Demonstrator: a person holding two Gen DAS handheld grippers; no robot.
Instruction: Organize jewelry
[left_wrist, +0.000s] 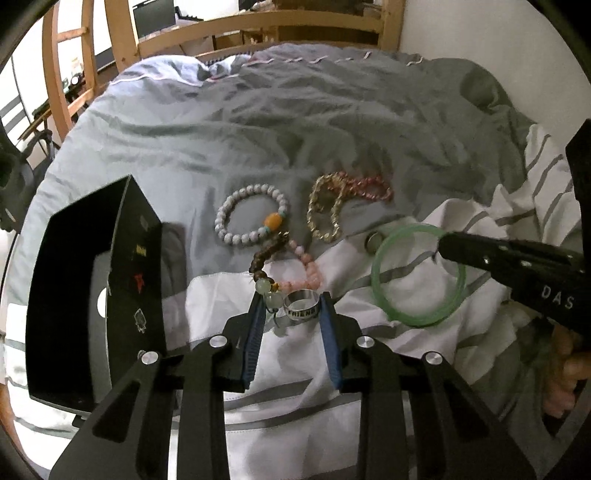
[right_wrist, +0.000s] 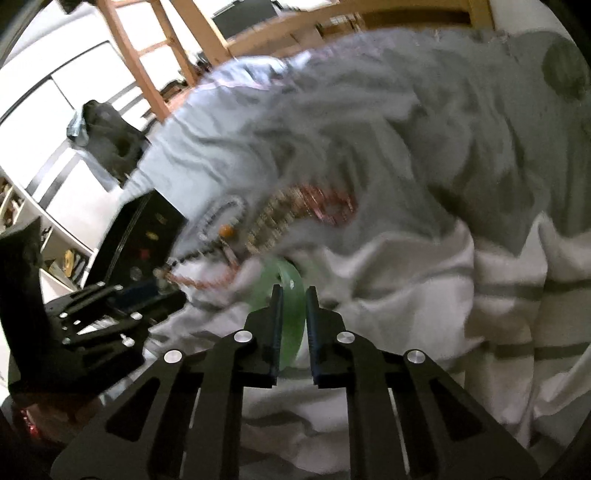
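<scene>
Jewelry lies on a bed. My left gripper (left_wrist: 292, 297) is open, its blue pads on either side of a silver ring (left_wrist: 302, 305) marked FRIEND, beside a brown and pink bead bracelet (left_wrist: 286, 264). A white bead bracelet (left_wrist: 252, 212), a gold chain bracelet (left_wrist: 325, 205) and a red bead bracelet (left_wrist: 369, 186) lie farther back. My right gripper (right_wrist: 293, 291) is shut on the rim of a green bangle (right_wrist: 291, 291); it shows in the left wrist view (left_wrist: 447, 245) at the bangle (left_wrist: 417, 275). The right wrist view is motion-blurred.
An open black box (left_wrist: 92, 288) stands at the left on the bedding, also in the right wrist view (right_wrist: 144, 236). A small round metal piece (left_wrist: 373, 240) lies beside the bangle. The grey and white striped duvet (left_wrist: 258, 122) is wrinkled. A wooden bed frame (left_wrist: 258, 26) stands behind.
</scene>
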